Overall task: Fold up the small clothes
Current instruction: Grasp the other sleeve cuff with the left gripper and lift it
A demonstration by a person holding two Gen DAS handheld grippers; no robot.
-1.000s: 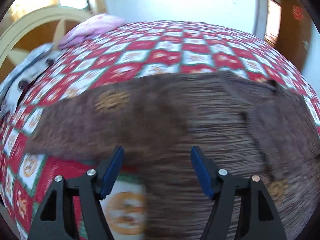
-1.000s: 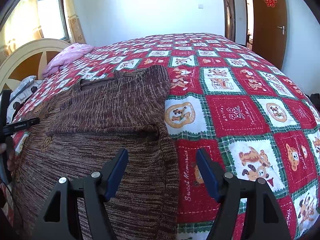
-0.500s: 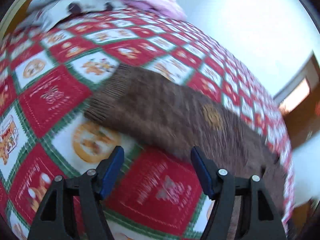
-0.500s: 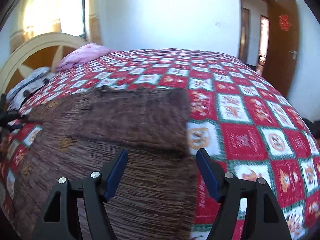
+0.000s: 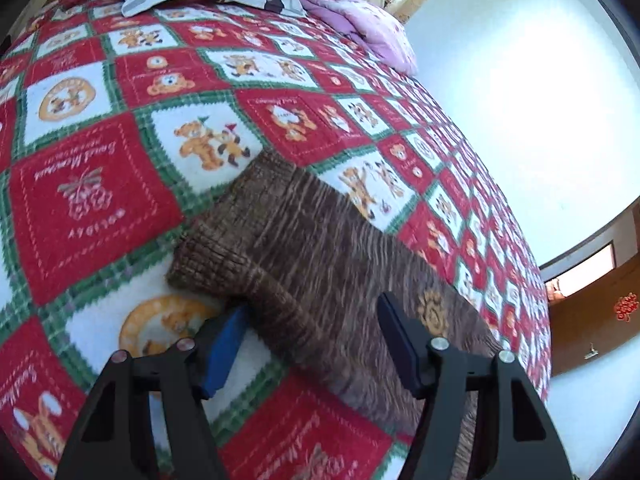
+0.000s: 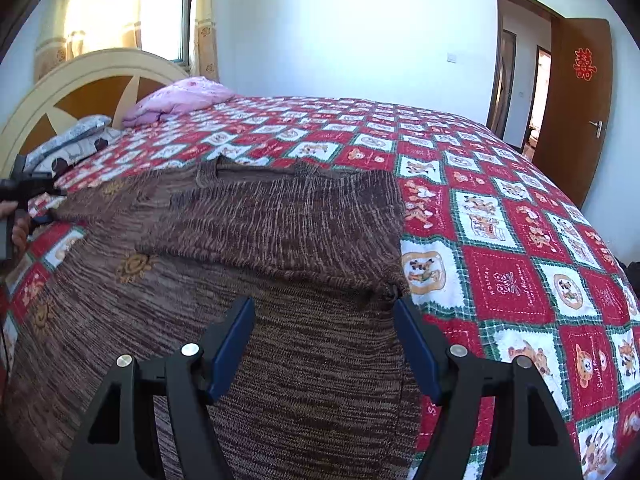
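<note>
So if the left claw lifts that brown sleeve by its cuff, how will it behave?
Probably floppy: the sleeve is soft knit lying limp on the quilt, so it should drape and sag. It likely won't slip, given its ribbed, coarse texture. The left claw is closing around its edge, not yet pressing.

- Brown marled knitted sweater (image 6: 256, 240) with small orange-gold motifs.
- Quilted bedspread (image 6: 500, 280): red and white squares, green borders, cartoon bears.
- Plain pink folded blanket (image 6: 176, 98).
- Cream-and-brown wooden headboard (image 6: 80, 84).
- Black gripper fingers with blue pads (image 6: 230, 350).
</note>
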